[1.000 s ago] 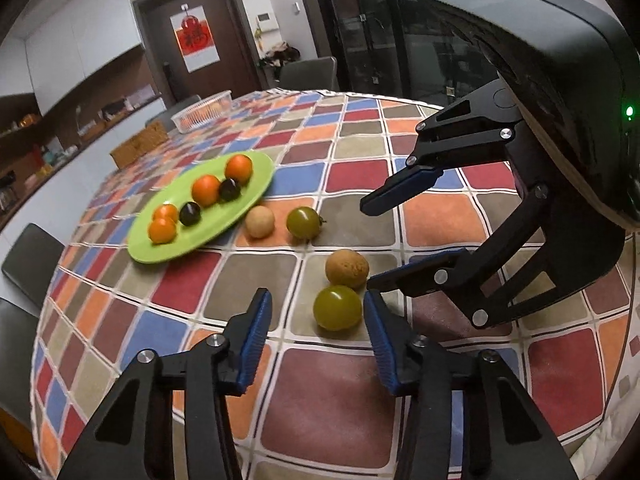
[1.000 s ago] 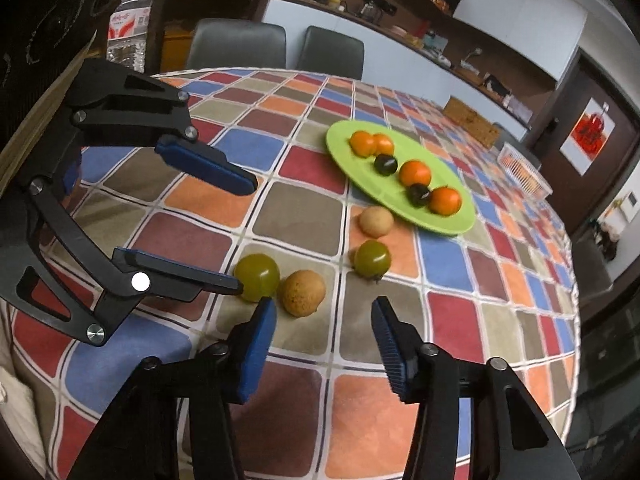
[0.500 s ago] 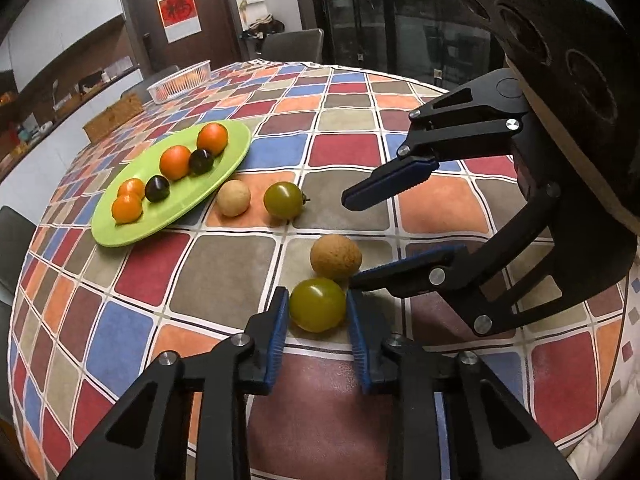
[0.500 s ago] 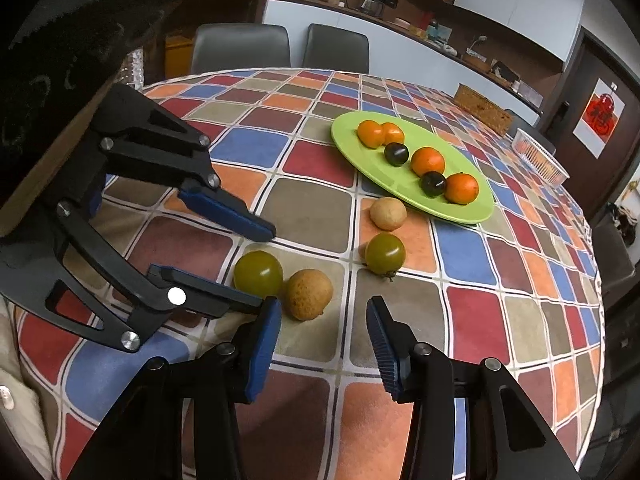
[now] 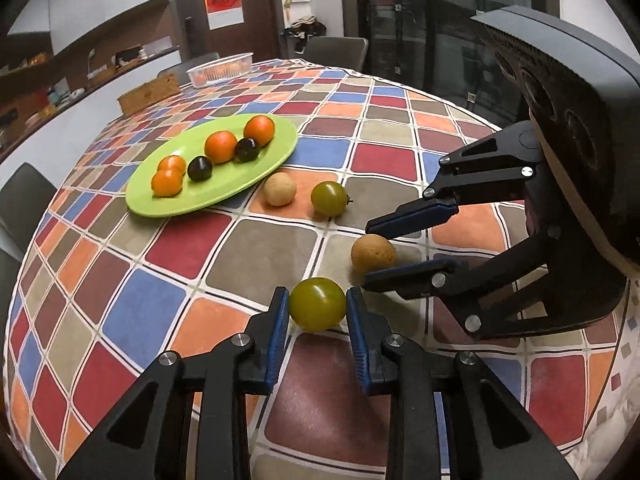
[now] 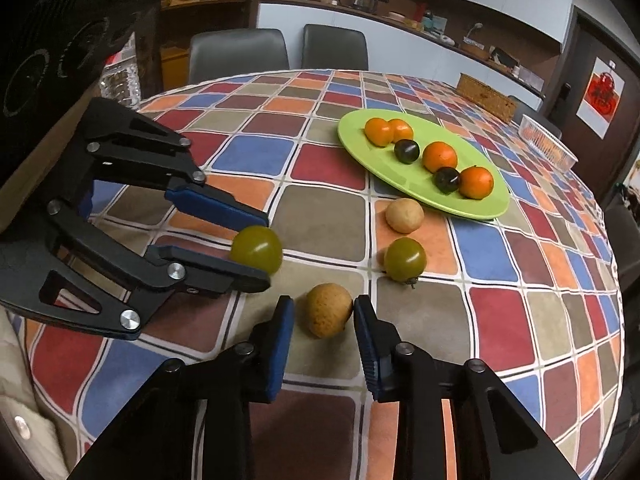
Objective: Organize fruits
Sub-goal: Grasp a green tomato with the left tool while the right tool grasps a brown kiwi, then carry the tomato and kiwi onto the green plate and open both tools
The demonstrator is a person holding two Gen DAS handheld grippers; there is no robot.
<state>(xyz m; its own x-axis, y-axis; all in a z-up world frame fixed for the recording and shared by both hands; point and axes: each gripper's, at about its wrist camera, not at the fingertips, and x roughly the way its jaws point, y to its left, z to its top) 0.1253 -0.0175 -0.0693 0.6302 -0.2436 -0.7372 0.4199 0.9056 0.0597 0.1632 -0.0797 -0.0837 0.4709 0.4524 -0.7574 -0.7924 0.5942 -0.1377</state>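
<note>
The left gripper (image 5: pixel 318 312) pinched a green tomato (image 5: pixel 317 303). Just right, the right gripper (image 6: pixel 324 316) had clamped a brown fruit (image 6: pixel 329 310).

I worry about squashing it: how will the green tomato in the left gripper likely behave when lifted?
The green tomato looks round, glossy and smooth, so it may slip between the left gripper's pads. It is probably light, with thin skin, so a hard squeeze could bruise it. If released on the tablecloth, it would likely roll.

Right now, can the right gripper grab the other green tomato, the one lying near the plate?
Probably not yet: the right gripper is shut on the brown fruit. The far green tomato lies just beyond, with nothing between.
</note>
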